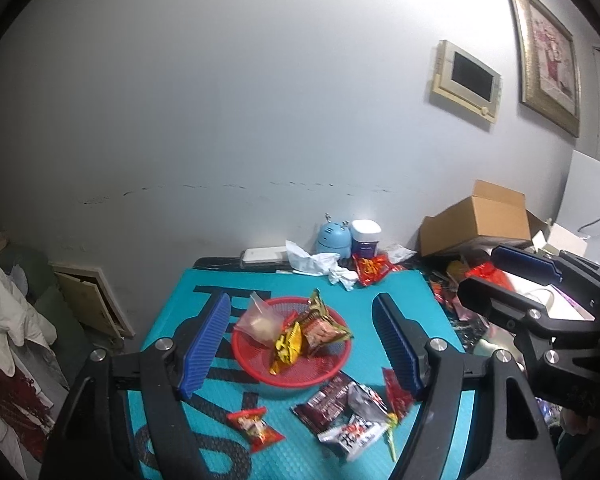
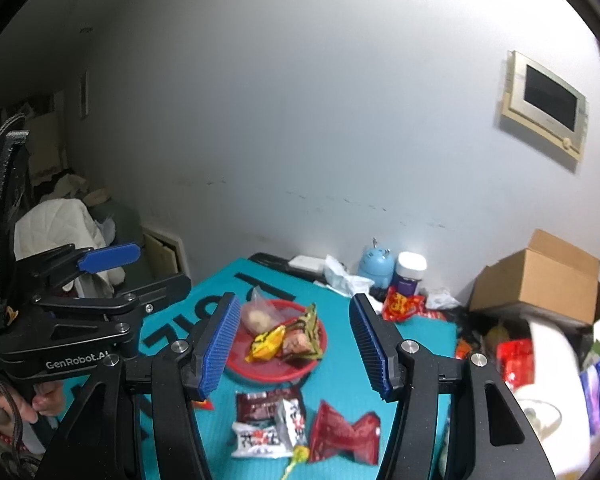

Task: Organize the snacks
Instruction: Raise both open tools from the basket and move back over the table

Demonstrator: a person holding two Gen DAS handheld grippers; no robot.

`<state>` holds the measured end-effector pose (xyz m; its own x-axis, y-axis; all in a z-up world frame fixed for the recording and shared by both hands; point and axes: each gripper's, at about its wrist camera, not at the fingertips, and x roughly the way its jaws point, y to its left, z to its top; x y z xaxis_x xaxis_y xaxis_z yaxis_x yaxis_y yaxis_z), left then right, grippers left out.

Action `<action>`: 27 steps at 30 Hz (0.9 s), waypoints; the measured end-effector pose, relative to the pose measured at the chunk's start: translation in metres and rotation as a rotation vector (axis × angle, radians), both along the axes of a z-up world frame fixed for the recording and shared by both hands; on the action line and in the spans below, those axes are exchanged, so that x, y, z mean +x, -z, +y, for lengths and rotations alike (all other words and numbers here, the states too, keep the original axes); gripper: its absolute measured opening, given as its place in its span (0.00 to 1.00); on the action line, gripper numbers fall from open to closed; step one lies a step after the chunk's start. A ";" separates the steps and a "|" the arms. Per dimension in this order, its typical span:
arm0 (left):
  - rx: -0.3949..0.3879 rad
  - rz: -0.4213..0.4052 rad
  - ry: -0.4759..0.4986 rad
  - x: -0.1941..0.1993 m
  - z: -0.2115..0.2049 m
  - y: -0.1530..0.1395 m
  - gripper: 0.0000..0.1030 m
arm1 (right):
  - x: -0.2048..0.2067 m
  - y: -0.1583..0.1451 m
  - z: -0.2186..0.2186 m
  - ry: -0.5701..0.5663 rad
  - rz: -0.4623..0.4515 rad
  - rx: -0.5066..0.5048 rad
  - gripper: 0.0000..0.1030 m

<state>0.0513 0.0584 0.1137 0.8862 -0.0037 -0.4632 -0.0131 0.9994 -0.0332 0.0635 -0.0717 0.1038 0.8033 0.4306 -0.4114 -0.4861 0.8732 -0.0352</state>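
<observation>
Against a pale wall, a teal mat holds a red basket collecting snacks, loose packets waiting near it, while left gripper and right gripper hover open and empty.

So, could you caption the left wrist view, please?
Open left gripper above red basket of snacks on teal mat.

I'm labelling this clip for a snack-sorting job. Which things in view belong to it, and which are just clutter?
Job:
round red mesh basket
dark brown snack packet
small red wrapped snack
crinkled red snack packet

Clutter:
brown cardboard box
blue rounded gadget
crumpled white paper
</observation>
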 end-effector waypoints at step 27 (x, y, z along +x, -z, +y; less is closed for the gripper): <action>-0.080 0.137 0.113 -0.036 -0.041 0.076 0.71 | -0.048 0.075 -0.044 0.073 0.158 -0.023 0.56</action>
